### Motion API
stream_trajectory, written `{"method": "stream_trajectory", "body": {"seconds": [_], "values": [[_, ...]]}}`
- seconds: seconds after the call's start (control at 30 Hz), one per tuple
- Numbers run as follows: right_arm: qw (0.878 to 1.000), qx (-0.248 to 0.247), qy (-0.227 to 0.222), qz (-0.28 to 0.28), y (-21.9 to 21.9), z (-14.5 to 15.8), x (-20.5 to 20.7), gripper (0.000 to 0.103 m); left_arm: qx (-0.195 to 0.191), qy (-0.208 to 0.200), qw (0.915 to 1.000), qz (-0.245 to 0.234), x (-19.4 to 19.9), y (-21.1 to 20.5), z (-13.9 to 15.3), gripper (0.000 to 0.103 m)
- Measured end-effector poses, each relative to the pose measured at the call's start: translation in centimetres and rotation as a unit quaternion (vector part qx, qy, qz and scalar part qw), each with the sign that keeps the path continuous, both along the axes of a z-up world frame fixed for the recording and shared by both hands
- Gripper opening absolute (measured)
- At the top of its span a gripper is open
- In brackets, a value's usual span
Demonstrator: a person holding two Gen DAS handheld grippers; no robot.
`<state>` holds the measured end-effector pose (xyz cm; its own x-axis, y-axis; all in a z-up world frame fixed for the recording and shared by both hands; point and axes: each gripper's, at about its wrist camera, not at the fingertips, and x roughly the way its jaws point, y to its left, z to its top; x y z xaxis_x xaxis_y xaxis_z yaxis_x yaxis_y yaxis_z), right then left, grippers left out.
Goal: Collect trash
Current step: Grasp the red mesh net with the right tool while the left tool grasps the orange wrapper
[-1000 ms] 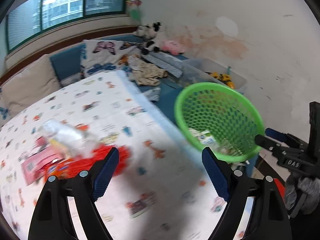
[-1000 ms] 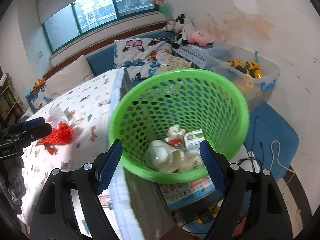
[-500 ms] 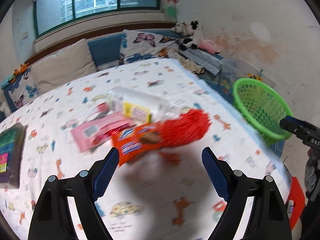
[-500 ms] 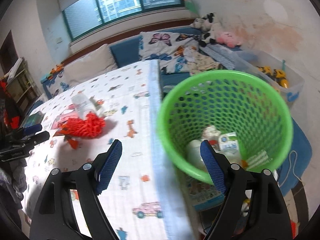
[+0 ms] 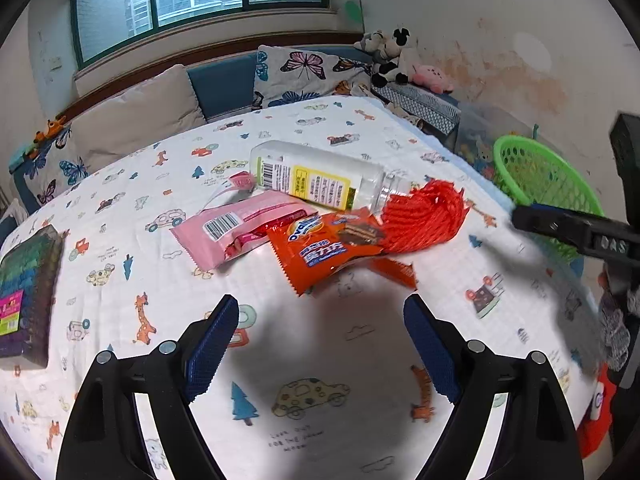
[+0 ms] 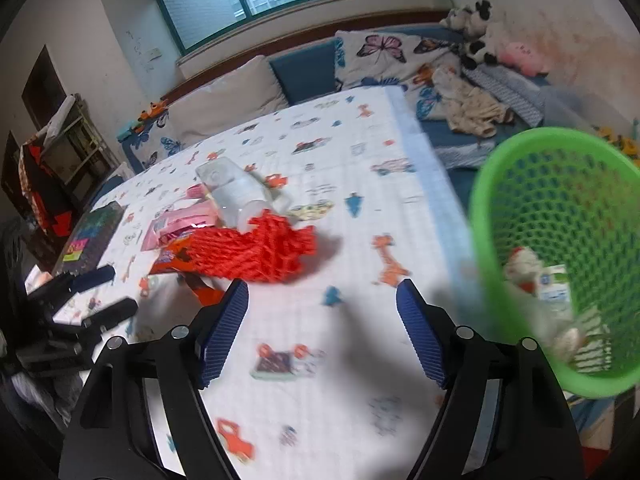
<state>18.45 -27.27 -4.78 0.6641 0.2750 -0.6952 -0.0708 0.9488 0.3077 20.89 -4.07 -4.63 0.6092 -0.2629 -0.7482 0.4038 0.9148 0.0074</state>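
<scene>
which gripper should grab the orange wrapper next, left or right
Left, probably. The left gripper is open and lined up just short of the orange wrapper. The right gripper is open too, but the red net lies between it and the wrapper.

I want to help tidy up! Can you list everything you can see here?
Orange snack wrapper: 1, orange, bed middle.
Pink packet: 1, pink, left of wrapper.
Plastic bottle: 1, clear, yellow label, lying behind the wrappers.
Red mesh bag: 1, red, at bottle's mouth.
Green basket: 1, green, off bed's right edge, trash inside.
Dark box: 1, bed's left edge.
Plush toys: several, far corner.
Left gripper: open, empty.
Right gripper: open, empty.
</scene>
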Motion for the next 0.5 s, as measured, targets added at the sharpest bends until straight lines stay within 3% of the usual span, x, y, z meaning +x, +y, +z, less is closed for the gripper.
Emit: {"method": "stream_trajectory", "body": {"seconds": [0.23,0.5], "values": [[0.998,0.052,0.026,-0.006,1.0,-1.3,3.1,0.067,0.021,0.005,0.9997,-0.007,1.2,0.6,-1.2,0.082],[0.994,0.095,0.047,-0.024,0.9,-2.6,4.9,0.044,0.042,-0.006,0.9988,-0.026,2.4,0.2,-1.6,0.082]]}}
